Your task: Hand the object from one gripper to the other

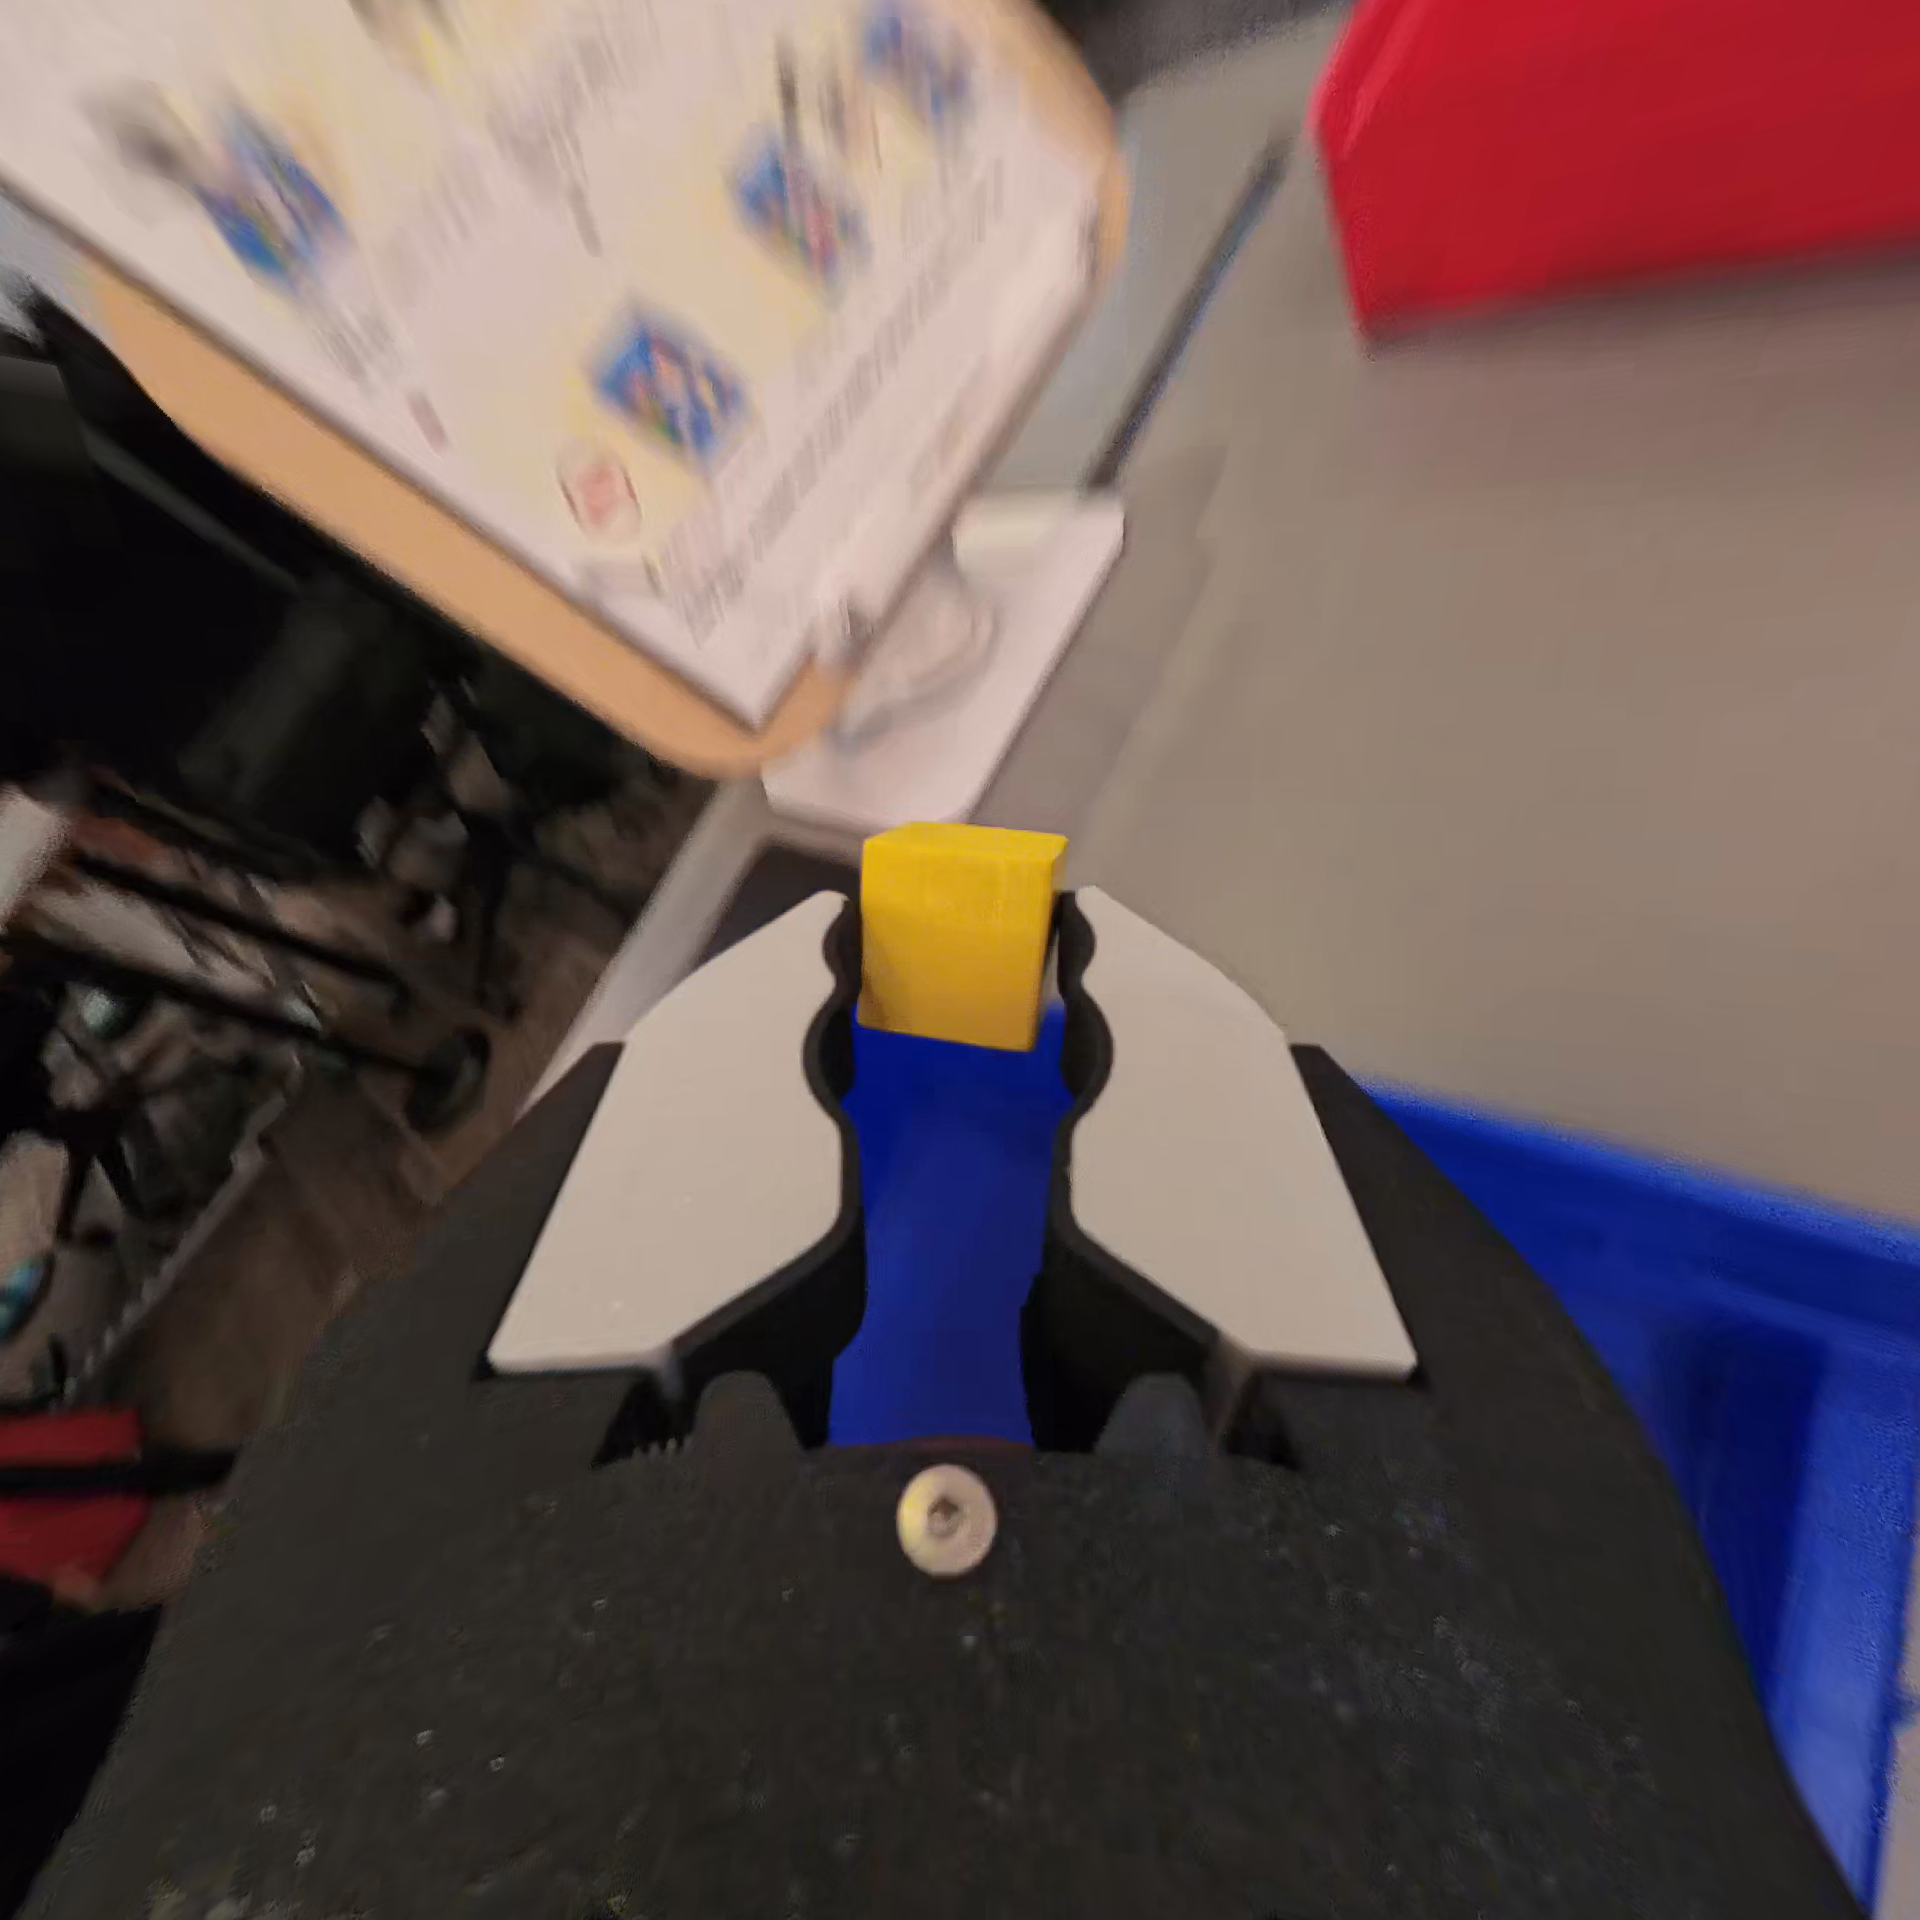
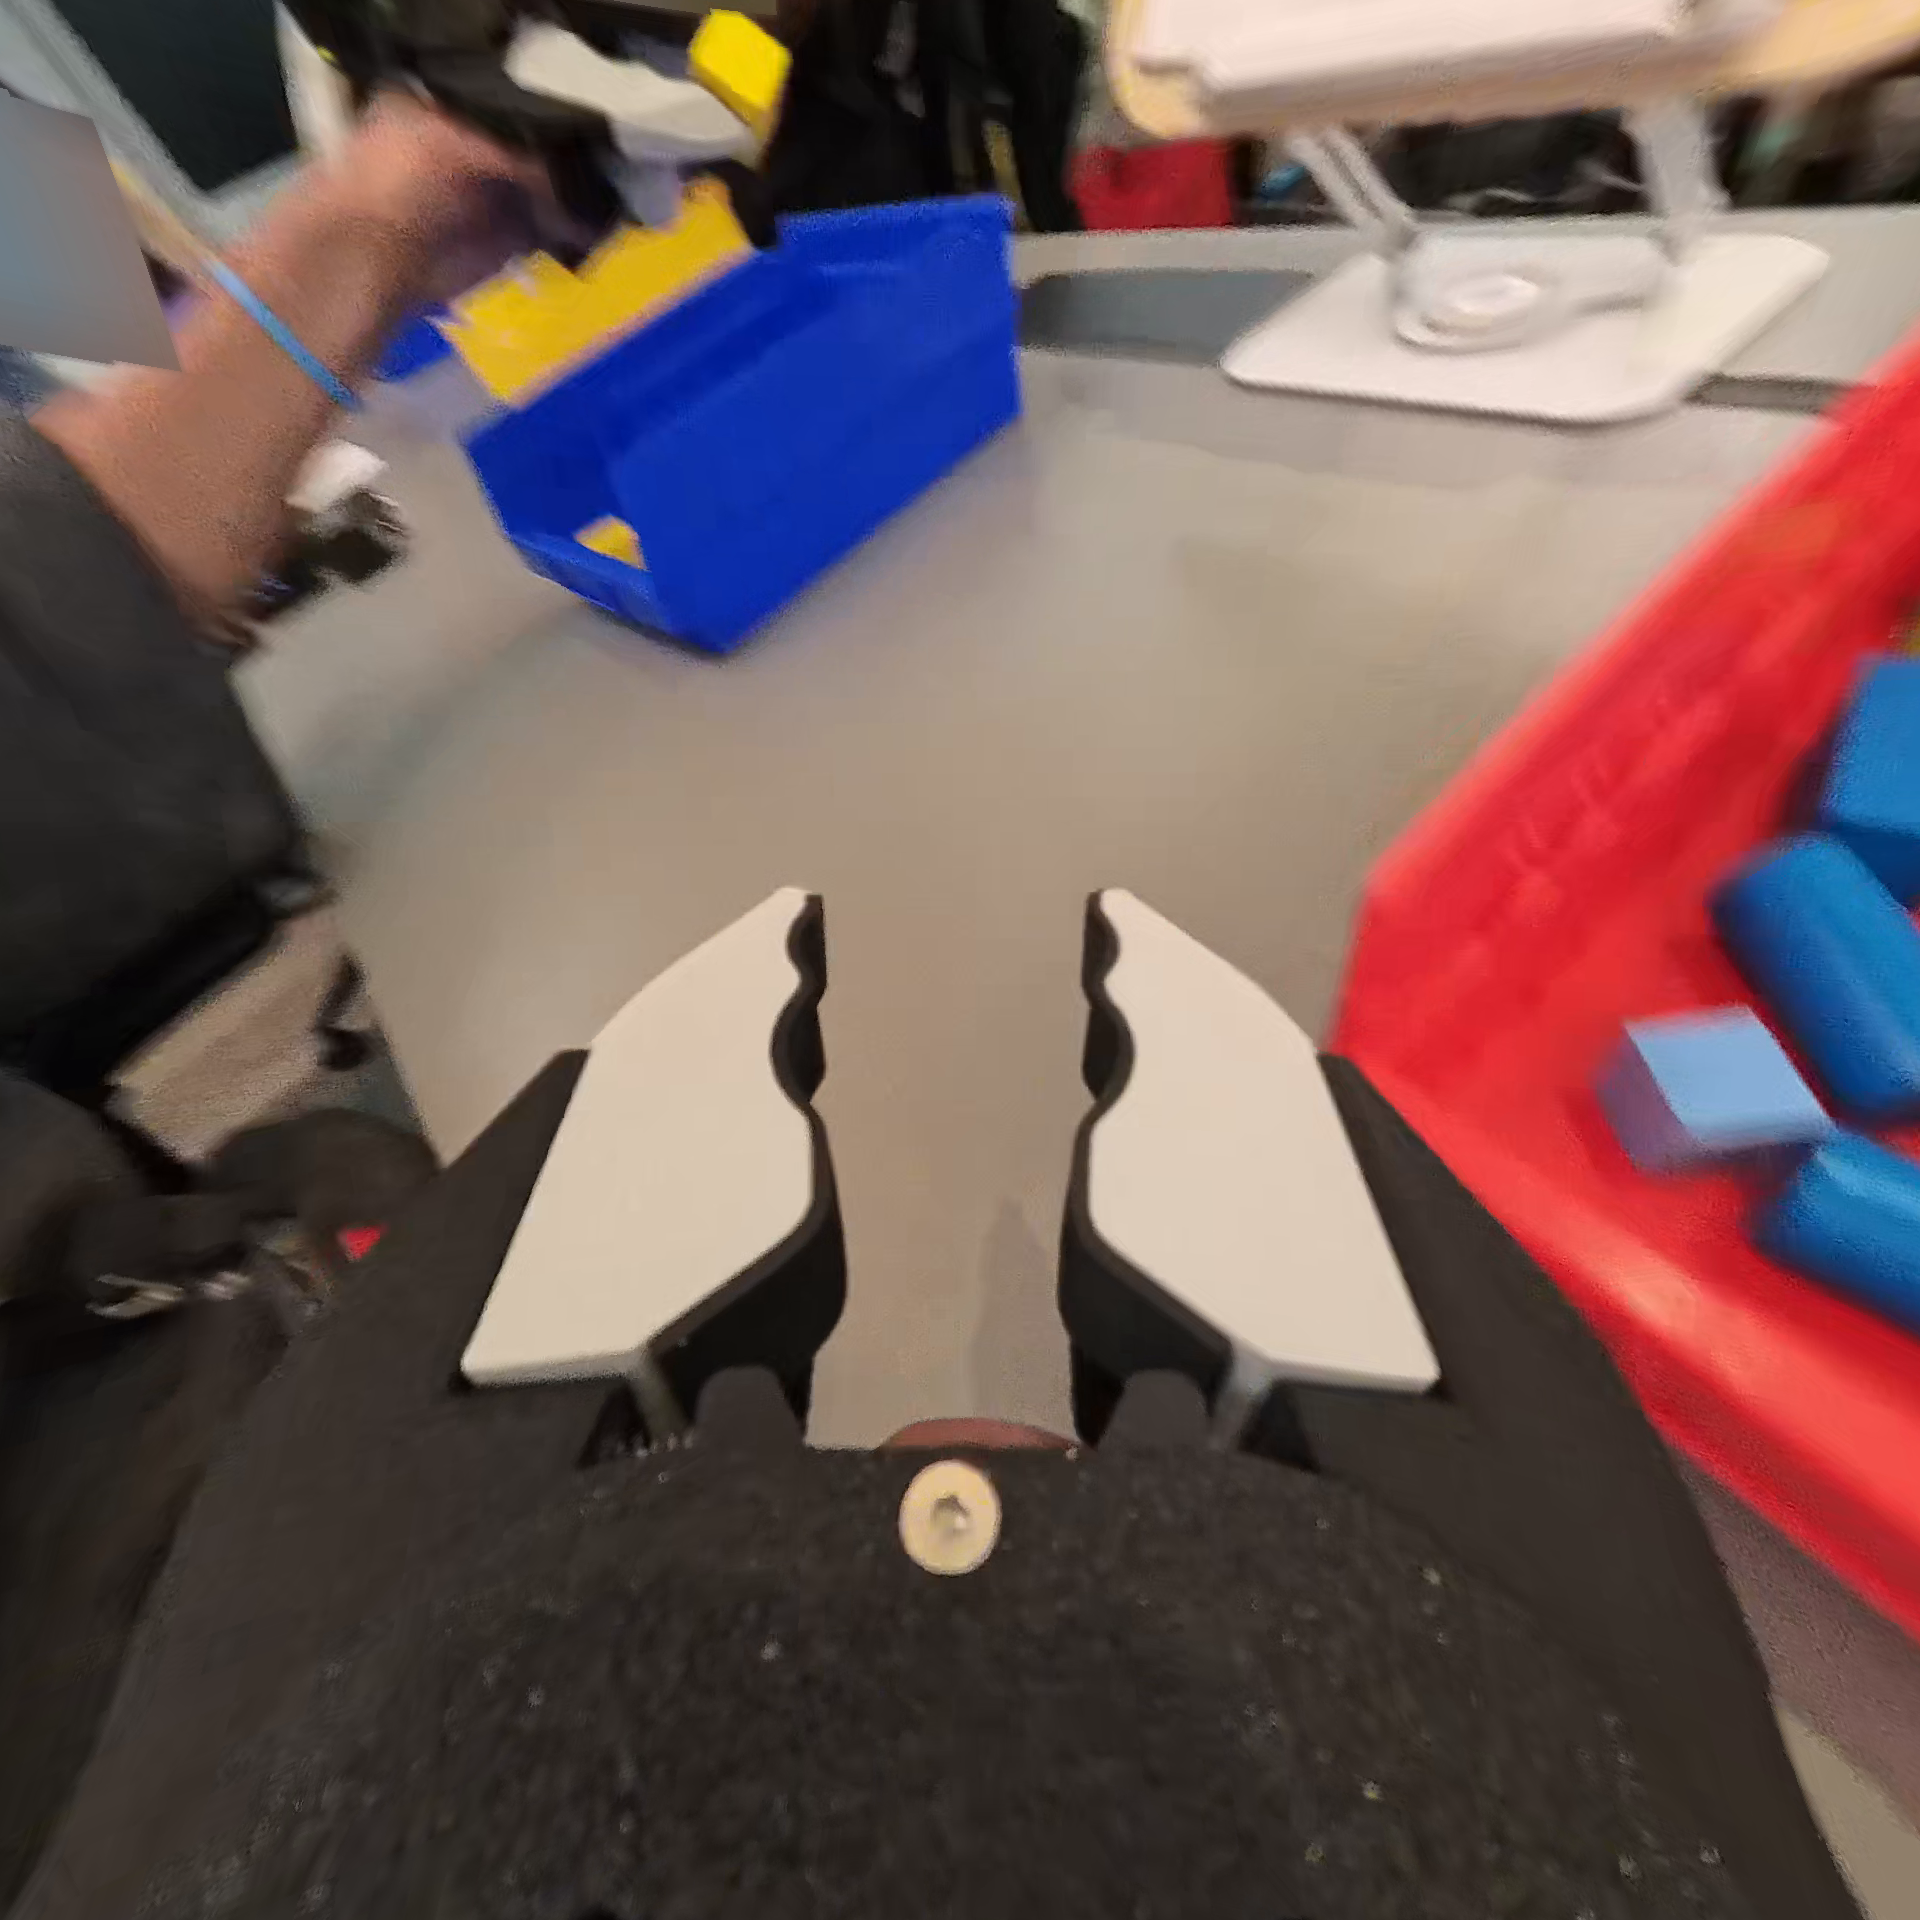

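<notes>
The yellow block [image 1: 956, 940] looks like a small, rigid, light cube with flat, smooth faces; I judge it will neither deform nor weigh on the grip, though the slick sides could let it twist if pinched near an edge. The best hold for the receiving claw is probably across the free faces that stick out beyond the fingertips.

In the left wrist view the left gripper [image 1: 958, 935] is pinched on that block at centre frame, the tips pressing its two sides, above the blue bin [image 1: 1662, 1299]. In the right wrist view the same block [image 2: 740, 64] shows at the upper left (blurred), held aloft over the bin [image 2: 810, 416]. The right gripper [image 2: 956, 935] stands spread and empty, touching nothing, over the grey table [image 2: 935, 707], beside a red bin [image 2: 1558, 935] of blue blocks [image 2: 1818, 966].
</notes>
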{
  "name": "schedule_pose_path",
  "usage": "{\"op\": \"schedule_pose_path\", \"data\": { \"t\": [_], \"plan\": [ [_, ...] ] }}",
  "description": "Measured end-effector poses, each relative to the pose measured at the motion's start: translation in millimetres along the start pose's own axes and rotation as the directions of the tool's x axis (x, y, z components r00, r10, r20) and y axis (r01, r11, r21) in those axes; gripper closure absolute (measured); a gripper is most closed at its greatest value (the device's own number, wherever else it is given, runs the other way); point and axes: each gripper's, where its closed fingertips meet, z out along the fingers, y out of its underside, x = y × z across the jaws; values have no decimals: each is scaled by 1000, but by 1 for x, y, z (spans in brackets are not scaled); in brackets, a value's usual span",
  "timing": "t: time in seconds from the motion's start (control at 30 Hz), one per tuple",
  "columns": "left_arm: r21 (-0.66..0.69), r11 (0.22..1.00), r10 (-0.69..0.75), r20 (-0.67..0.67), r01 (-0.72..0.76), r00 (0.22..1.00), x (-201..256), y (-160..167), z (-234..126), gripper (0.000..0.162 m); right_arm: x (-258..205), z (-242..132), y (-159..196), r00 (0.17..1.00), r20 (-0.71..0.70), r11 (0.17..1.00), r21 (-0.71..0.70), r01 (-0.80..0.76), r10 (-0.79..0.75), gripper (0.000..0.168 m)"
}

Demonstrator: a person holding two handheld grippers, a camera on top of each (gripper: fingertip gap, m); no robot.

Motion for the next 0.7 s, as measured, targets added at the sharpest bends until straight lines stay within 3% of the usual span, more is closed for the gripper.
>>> {"op": "schedule_pose_path", "data": {
  "t": [0.07, 0.13, 0.3, 0.37, 0.43, 0.63, 0.67, 0.7],
  "plan": [
    [193, 981, -13, 42, 5, 999, 20, -51, -21, 126, -30, 18, -42, 983, 181, 995, 74, -60, 46, 120],
    [347, 937, -40, -13, 42, 999, 55, -95, -35, 126, -56, 39, -80, 934, 344, 987, 94, -132, 92, 115],
    [514, 854, -27, -115, 83, 993, 138, -162, -33, 127, -97, 91, -128, 720, 646, 945, -9, -327, 255, 98],
    [534, 842, -7, -131, 77, 991, 165, -171, -26, 127, -111, 94, -135, 551, 758, 893, -92, -441, 350, 97],
    [521, 853, 45, -133, 31, 990, 188, -172, -15, 127, -118, 96, -131, 442, 799, 854, -164, -493, 408, 96],
    [467, 884, 112, -175, -18, 978, 228, -165, 9, 127, -106, 98, -120, 377, 804, 803, -196, -563, 461, 104],
    [453, 891, 130, -169, -40, 977, 232, -163, 13, 127, -104, 97, -117, 353, 813, 800, -213, -561, 464, 133],
    [435, 899, 136, -166, -51, 977, 234, -161, 16, 128, -102, 97, -113, 337, 811, 795, -239, -557, 479, 134]
  ]
}}
